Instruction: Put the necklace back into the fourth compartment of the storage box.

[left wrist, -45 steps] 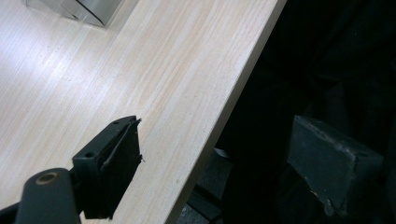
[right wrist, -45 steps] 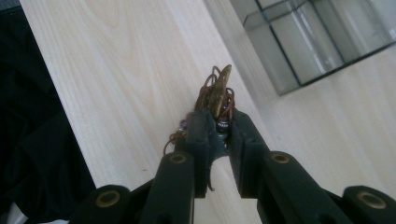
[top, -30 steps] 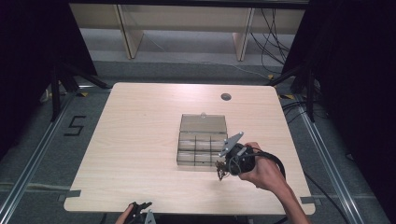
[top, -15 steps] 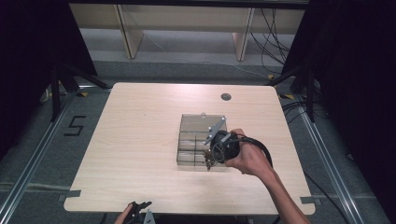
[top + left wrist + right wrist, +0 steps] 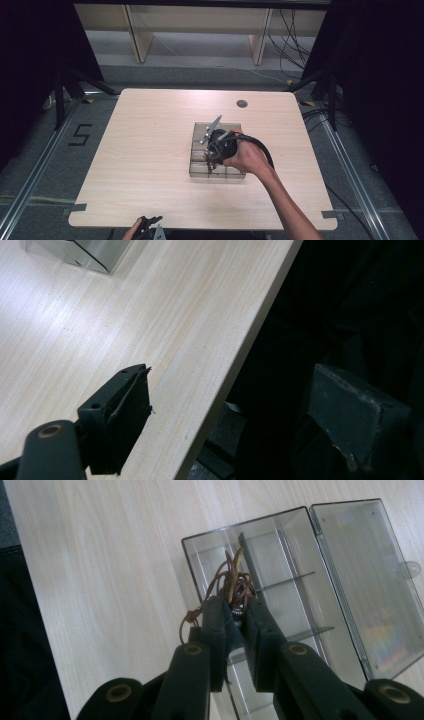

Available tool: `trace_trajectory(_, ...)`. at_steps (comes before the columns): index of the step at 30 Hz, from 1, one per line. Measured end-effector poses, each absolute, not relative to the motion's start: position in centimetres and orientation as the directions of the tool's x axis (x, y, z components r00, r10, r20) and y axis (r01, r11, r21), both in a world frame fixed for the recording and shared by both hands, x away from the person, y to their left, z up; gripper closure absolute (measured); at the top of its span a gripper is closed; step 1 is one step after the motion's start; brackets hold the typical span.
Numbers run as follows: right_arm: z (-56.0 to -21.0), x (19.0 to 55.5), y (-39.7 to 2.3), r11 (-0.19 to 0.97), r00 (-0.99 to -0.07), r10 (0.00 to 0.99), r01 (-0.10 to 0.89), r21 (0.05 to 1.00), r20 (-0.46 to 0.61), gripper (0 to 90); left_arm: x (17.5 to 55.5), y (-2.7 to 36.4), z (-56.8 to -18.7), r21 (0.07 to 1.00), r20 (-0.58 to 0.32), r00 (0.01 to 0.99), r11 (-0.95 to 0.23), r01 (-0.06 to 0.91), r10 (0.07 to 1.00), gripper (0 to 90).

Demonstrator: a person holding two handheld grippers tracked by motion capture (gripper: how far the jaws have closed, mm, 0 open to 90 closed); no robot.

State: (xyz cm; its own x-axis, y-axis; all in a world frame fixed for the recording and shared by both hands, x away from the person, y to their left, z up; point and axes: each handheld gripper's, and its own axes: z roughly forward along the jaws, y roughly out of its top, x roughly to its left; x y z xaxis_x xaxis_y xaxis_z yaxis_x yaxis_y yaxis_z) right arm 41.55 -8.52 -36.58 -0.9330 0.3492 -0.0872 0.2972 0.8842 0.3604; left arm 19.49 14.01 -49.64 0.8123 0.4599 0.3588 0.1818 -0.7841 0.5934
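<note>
The right gripper point(image 5: 214, 159) points down on an outstretched right forearm, its 2 jaws clamped close together; the left gripper point(image 5: 240, 415) rests with jaws wide apart

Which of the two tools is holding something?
The right tool: its jaws pinch a tangle of brown cord above the clear compartment box. The left tool sits open at the table edge, with nothing between its jaws.

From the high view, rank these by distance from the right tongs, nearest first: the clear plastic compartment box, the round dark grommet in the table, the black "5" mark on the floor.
1. Clear plastic compartment box: directly beneath the right tongs.
2. Round dark grommet: at the table's far edge.
3. Black "5" floor mark: off the table, far left.
</note>
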Motion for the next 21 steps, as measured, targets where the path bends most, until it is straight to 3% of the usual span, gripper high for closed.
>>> trace_trajectory(13,-38.3,43.6,-6.3,0.88,-0.919,0.387,0.344,0.328,-0.075,81.2,19.4,13.9,-49.7,0.59,0.364,0.81,-0.787,0.181,0.459,16.3)
trace_trajectory(21,-40.4,43.8,-4.5,0.892,-0.938,0.343,0.312,0.327,-0.043,81.2,19.4,14.0,-49.7,0.592,0.358,0.814,-0.785,0.18,0.457,16.2)
